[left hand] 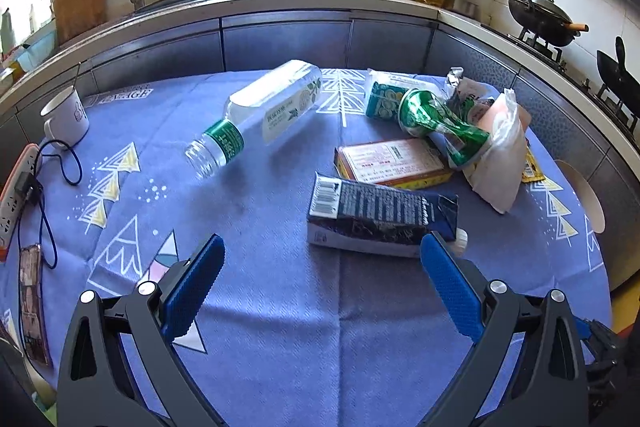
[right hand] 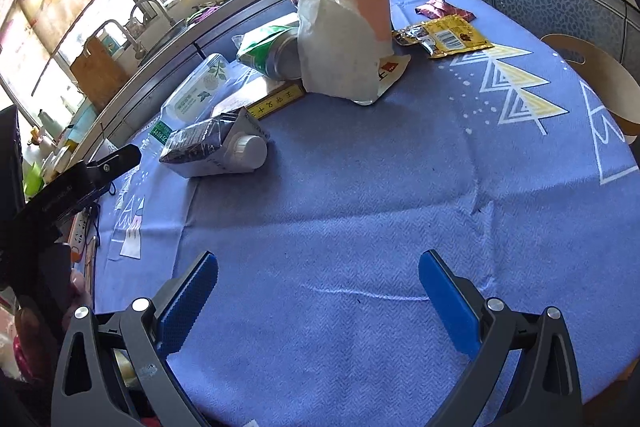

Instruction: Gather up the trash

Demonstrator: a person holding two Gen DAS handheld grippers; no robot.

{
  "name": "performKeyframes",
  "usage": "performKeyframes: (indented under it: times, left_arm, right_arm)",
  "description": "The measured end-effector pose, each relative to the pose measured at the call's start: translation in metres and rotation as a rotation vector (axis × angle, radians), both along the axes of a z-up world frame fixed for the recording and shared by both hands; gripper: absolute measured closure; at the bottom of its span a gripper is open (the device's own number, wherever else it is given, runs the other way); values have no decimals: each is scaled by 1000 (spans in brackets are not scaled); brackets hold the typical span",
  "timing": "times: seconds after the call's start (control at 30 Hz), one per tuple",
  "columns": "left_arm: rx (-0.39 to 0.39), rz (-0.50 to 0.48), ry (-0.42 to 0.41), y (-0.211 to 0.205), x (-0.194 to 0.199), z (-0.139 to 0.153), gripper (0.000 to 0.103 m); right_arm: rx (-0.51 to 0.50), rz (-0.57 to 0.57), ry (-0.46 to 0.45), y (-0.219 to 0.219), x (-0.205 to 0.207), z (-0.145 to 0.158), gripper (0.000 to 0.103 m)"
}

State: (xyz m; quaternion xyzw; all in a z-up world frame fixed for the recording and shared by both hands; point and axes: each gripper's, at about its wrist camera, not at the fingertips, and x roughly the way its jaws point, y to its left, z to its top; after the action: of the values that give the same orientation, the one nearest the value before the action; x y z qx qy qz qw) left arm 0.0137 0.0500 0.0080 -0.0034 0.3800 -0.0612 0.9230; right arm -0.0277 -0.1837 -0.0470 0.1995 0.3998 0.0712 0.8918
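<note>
Blue patterned tablecloth (left hand: 260,307) covers a kitchen table. Left gripper (left hand: 322,259) hovers above it, jaws apart and empty; ahead to its left lies a clear plastic bottle with a green label (left hand: 256,115), just ahead a dark carton (left hand: 380,223). Right gripper (right hand: 318,275) is also spread, empty; a crumpled white plastic bag (right hand: 340,47) sits well ahead.

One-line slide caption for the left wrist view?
Open left gripper hovers over a blue tablecloth, facing a dark carton, clear bottle and crushed green can.
</note>
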Motion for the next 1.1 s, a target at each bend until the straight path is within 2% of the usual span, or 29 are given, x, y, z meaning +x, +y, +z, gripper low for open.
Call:
performKeyframes:
  times: [0.13, 0.2, 0.23, 0.27, 0.33, 0.37, 0.43, 0.6, 0.77, 0.83, 0.93, 1.03, 1.1]
  left_arm:
    - [20, 0, -30, 6, 11, 7, 6]
    - [24, -3, -37, 8, 14, 9, 6]
    - [21, -5, -35, 8, 16, 10, 6]
    - [15, -8, -31, 10, 17, 11, 6]
    - [-7, -17, -24, 14, 18, 13, 6]
    - [-18, -22, -24, 15, 16, 13, 6]
    - [-53, -39, -9, 19, 14, 11, 7]
    - [-132, -101, 87, 19, 15, -5, 8]
    - [-176, -130, 144, 15, 21, -14, 9]
    - [-185, -131, 152, 15, 27, -14, 8]
    - [-193, -112, 161, 18, 38, -14, 8]
    - [-178, -84, 172, 18, 46, -18, 8]
    - [-138, -55, 186, 14, 50, -22, 7]
  right_arm:
    - [-32, -44, -67, -8, 2, 19, 2]
    - [-35, -61, -107, -13, 6, 34, 6]
    - [-40, -55, -120, -16, 11, 41, 19]
    - [-56, -30, -132, -16, 19, 51, 44]
    - [-63, 54, -156, -14, 35, 67, 68]
    - [-66, 83, -172, -11, 41, 72, 76]
    - [-119, 128, -200, -2, 57, 74, 84]
    - [-217, 186, -118, 27, 104, 43, 86]
    - [-220, 247, -64, 48, 121, 19, 86]
    - [-181, 265, -48, 54, 118, 14, 86]
    - [-112, 366, -31, 79, 99, 12, 86]
    - [-112, 477, -66, 107, 73, 14, 86]
    - [-130, 485, -96, 112, 62, 16, 85]
